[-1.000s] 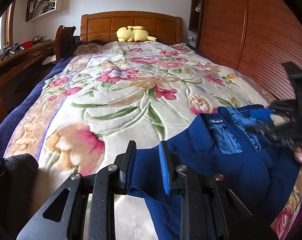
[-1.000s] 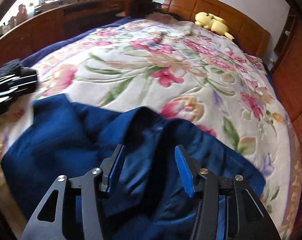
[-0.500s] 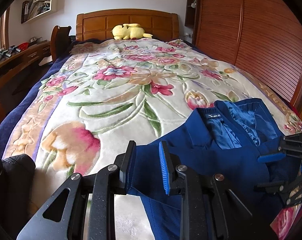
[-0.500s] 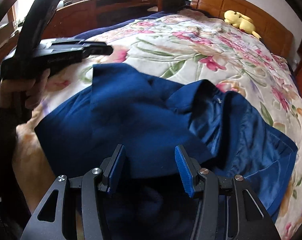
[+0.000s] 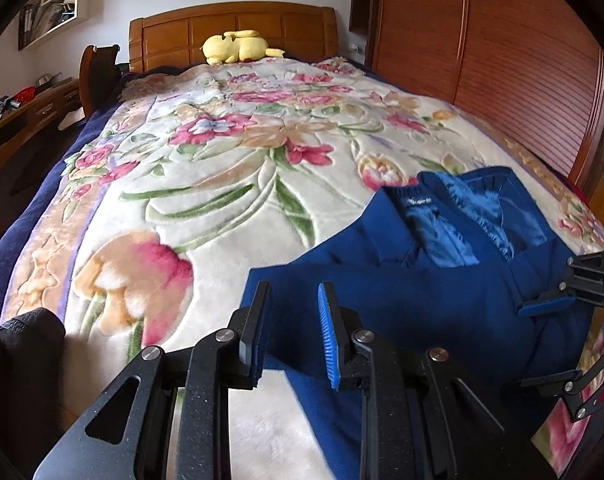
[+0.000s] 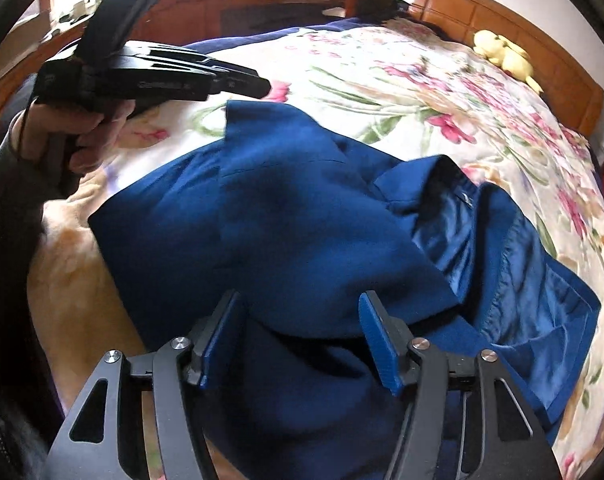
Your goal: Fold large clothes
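Left gripper [image 5: 294,332]: jaws narrow, blue coat [image 5: 441,300] edge runs between them, but pads don't visibly pinch the cloth, so can't tell if it's gripped. Right gripper [image 6: 300,340]: jaws apart and opening, coat fabric lies between and under them, pads not pressing. Coat sits lower right of the left wrist frame, centre of the right wrist frame, spread partly folded on the floral blanket [image 5: 206,184], shiny lining and collar label turned up. A hand [image 6: 82,132] holds the left gripper at upper left of the right wrist frame. Yellow plush toy [image 5: 238,46] lies against the wooden headboard [image 5: 234,26], top centre. Slatted wooden wardrobe [image 5: 513,64] at right.
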A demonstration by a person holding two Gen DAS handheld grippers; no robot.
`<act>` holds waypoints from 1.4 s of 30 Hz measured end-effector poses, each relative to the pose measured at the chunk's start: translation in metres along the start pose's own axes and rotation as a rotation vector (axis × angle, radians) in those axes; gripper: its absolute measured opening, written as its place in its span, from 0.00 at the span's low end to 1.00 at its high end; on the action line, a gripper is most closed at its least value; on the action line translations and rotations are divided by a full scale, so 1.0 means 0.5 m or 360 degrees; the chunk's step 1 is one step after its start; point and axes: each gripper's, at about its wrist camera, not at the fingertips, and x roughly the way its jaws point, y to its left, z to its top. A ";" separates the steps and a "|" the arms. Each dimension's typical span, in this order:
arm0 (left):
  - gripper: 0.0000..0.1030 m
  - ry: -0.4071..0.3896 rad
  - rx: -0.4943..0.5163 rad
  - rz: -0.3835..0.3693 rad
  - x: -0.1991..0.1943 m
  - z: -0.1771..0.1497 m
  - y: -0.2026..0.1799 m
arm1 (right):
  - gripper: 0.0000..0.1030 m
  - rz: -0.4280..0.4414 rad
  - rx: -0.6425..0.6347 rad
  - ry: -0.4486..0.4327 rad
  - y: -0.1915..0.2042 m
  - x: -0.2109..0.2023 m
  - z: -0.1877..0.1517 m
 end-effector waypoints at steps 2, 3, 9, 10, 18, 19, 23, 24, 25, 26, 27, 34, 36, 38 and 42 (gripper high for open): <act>0.24 0.0020 -0.0007 -0.0034 0.000 -0.003 0.007 | 0.61 -0.0024 -0.0049 0.0029 0.008 0.012 0.005; 0.24 0.0025 -0.0012 -0.0050 0.000 -0.004 0.009 | 0.61 -0.0018 -0.0058 0.0044 0.005 0.019 0.008; 0.24 0.0015 0.0023 -0.0120 -0.008 -0.006 -0.010 | 0.26 0.0024 0.0000 0.0078 -0.039 0.058 0.026; 0.24 0.0012 0.0029 -0.0127 -0.010 -0.005 -0.012 | 0.15 -0.0011 0.0008 0.0076 -0.049 0.061 0.030; 0.24 -0.0052 0.0046 -0.0185 -0.032 0.001 -0.023 | 0.06 -0.0098 0.0405 -0.0248 -0.194 0.021 0.092; 0.24 -0.0052 0.0050 -0.0185 -0.032 0.002 -0.025 | 0.06 -0.0142 0.0407 -0.0259 -0.208 0.023 0.103; 0.24 -0.0047 0.0051 -0.0190 -0.028 0.001 -0.028 | 0.06 -0.0313 0.0473 -0.0237 -0.275 0.060 0.152; 0.24 -0.0050 0.0053 -0.0190 -0.028 0.001 -0.028 | 0.06 -0.0357 0.0509 -0.0224 -0.294 0.075 0.162; 0.24 -0.0050 0.0054 -0.0191 -0.026 0.001 -0.029 | 0.06 -0.0386 0.0546 -0.0198 -0.305 0.091 0.171; 0.24 -0.0042 0.0054 -0.0194 -0.022 0.000 -0.030 | 0.11 -0.0405 0.0577 -0.0151 -0.314 0.109 0.181; 0.24 -0.0034 0.0055 -0.0195 -0.020 -0.001 -0.030 | 0.18 -0.0441 0.0584 -0.0132 -0.312 0.121 0.191; 0.24 0.0003 0.0086 -0.0212 -0.009 -0.007 -0.042 | 0.55 -0.0419 0.0560 -0.0246 -0.267 0.080 0.175; 0.24 0.0015 0.0092 -0.0223 -0.007 -0.008 -0.045 | 0.55 -0.0330 0.0529 -0.0223 -0.245 0.070 0.145; 0.24 0.0032 0.0090 -0.0237 -0.003 -0.008 -0.045 | 0.55 -0.0241 0.0492 -0.0176 -0.221 0.068 0.117; 0.24 0.0067 0.0077 -0.0210 0.011 -0.012 -0.041 | 0.55 -0.0087 0.0434 -0.0075 -0.171 0.085 0.070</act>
